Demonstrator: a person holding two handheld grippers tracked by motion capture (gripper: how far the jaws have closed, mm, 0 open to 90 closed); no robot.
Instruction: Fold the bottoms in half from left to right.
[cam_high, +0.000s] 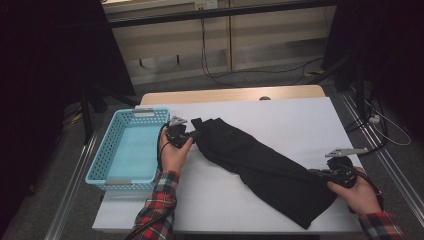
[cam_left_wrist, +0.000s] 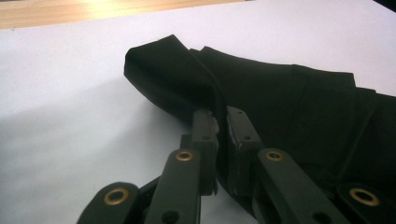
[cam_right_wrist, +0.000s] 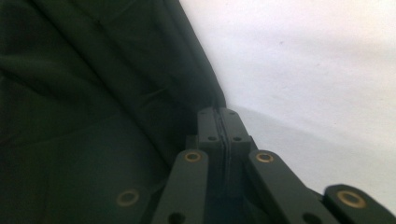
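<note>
We have the black cloth (cam_high: 260, 165) pinched at 2 ends: left gripper (cam_left_wrist: 220, 122) clamped on its folded edge, right gripper (cam_right_wrist: 218, 122) clamped on another edge.

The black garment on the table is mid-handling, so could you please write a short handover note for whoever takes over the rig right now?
Left gripper: shut on the folded edge of the black garment at its far-left end, next to the blue basket.
Right gripper: shut on the garment's edge at its near-right end.
Garment: folded into a long strip, lying diagonally on the white table, held at both ends.
Basket: nothing in it.
Done: both ends gripped.
Left: probably fold once more, then move it to the basket.
</note>
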